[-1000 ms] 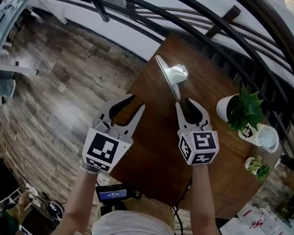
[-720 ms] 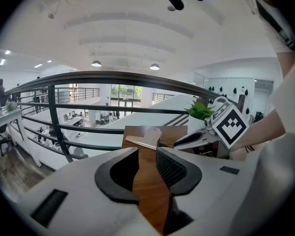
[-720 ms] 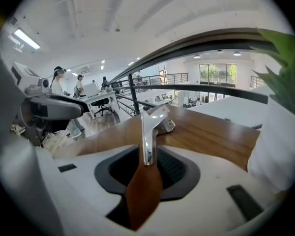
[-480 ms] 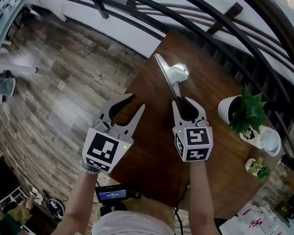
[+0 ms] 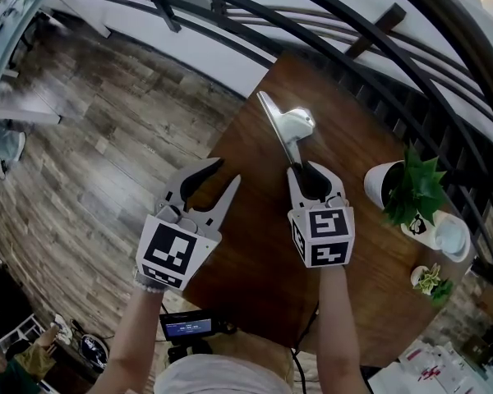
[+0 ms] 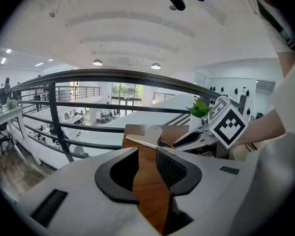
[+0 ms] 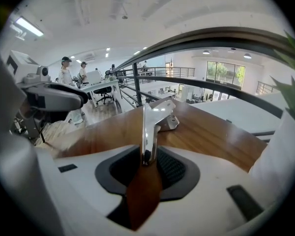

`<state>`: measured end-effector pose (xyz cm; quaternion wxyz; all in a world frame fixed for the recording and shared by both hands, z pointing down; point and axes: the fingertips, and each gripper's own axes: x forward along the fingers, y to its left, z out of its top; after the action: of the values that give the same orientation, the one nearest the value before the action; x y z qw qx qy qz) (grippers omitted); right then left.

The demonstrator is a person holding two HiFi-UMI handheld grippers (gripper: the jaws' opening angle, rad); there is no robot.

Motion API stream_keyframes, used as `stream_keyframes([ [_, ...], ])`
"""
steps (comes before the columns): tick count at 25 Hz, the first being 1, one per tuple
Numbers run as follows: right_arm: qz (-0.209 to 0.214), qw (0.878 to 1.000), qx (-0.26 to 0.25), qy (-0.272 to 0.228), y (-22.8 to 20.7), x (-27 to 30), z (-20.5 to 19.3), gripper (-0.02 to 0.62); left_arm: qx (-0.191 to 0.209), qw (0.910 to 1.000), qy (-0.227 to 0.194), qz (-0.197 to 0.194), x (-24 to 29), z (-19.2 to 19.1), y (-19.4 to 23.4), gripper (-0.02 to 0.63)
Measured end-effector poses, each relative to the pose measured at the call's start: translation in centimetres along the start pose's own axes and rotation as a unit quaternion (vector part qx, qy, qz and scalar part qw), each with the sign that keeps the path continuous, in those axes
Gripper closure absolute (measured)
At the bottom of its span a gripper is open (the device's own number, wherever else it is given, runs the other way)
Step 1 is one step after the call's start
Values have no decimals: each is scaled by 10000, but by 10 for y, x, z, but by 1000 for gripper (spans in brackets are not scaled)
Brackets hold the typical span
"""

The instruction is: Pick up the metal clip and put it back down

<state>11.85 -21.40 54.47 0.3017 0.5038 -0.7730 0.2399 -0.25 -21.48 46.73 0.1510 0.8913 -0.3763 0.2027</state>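
A long shiny metal clip point(image 5: 283, 126) lies on the round wooden table point(image 5: 263, 253), with its flat handle pointing toward me. My right gripper point(image 5: 312, 176) tilts down over that handle's near end. In the right gripper view the handle point(image 7: 147, 132) stands between the two pads of the right gripper point(image 7: 147, 163). Those jaws have just been closing, but a little gap shows on each side, so it is open. My left gripper point(image 5: 222, 176) hovers open and empty at the table's left edge. In the left gripper view the clip point(image 6: 146, 142) lies beyond the left gripper point(image 6: 147, 162).
A white pot with a green plant point(image 5: 398, 183) stands right of the right gripper. A white cup point(image 5: 448, 232) and a small plant point(image 5: 431, 279) sit nearer the right rim. A dark railing point(image 5: 230, 11) curves behind the table. A wooden floor point(image 5: 82, 162) lies far below on the left.
My right gripper has slid forward over the clip's handle and rolled a little, and its jaws have narrowed around it. The clip and the left gripper have stayed put.
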Motion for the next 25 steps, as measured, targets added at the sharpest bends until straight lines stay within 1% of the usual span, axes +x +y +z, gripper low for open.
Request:
stream_keyframes([
  [5, -7, 10000, -86, 35, 0, 3, 2, 483, -4, 10000, 17, -22, 3, -1, -2, 491],
  [6, -26, 9999, -109, 51, -1, 3, 2, 503, -8, 10000, 18, -25, 3, -1, -2, 491],
  [7, -34, 9999, -136, 65, -2, 4, 3, 505, -13, 10000, 21, -28, 3, -1, -2, 491],
  [17, -22, 9991, -405, 85, 2, 4, 4, 510, -20, 10000, 46, -50, 7, -2, -3, 491],
  [23, -6, 9995, -316, 11, 1, 3, 6, 503, -26, 10000, 50, -55, 6, -2, -2, 491],
  [25, 0, 9995, -288, -88, 2, 3, 13, 466, -22, 10000, 52, -55, 6, -2, -2, 491],
])
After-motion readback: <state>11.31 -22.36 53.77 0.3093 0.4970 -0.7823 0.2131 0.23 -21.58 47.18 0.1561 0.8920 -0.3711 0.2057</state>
